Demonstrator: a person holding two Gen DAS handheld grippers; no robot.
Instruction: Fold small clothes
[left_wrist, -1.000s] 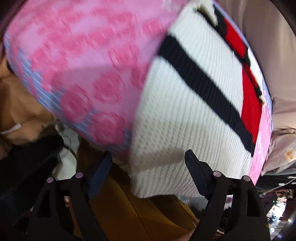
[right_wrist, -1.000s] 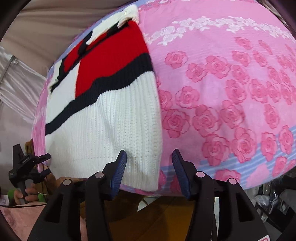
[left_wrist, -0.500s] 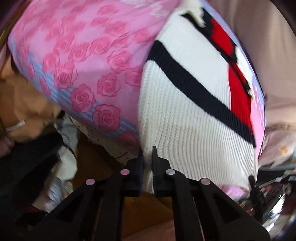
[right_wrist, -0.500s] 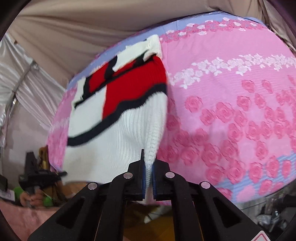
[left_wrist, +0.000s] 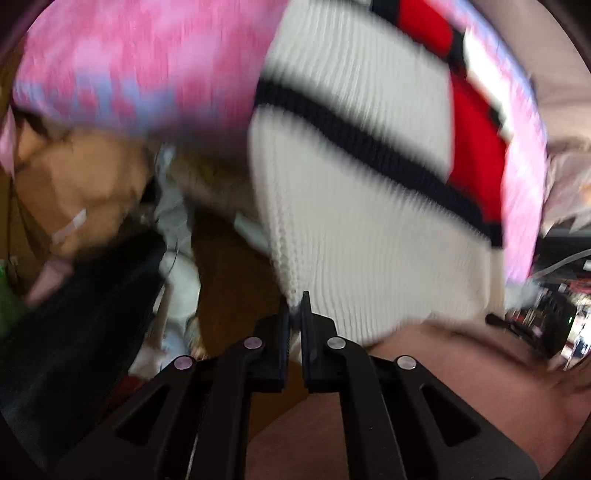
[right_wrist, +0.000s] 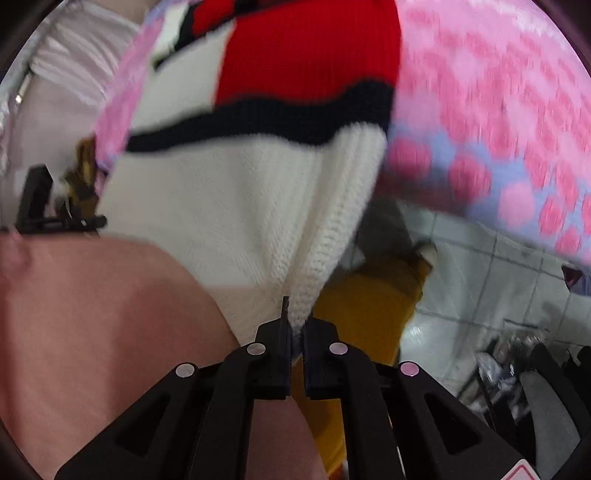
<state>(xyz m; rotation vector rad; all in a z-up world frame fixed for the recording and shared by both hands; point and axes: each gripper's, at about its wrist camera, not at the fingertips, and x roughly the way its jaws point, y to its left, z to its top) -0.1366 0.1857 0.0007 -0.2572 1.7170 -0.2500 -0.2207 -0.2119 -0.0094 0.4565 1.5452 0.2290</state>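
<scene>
Both claws, left (left_wrist: 294, 314) and right (right_wrist: 295, 321), are clenched on the sweater's (left_wrist: 369, 229) hem corners at the bed's (right_wrist: 498, 110) near edge, so I can fold it evenly.

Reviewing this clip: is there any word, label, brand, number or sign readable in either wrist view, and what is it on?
None can be read.
Red-edged sticker at the right wrist view's bottom edge: cut off, nothing legible.
Sweater: only red, white and dark knit blocks, no lettering visible.
Pink rose sheet: pattern only, motion-blurred.
</scene>
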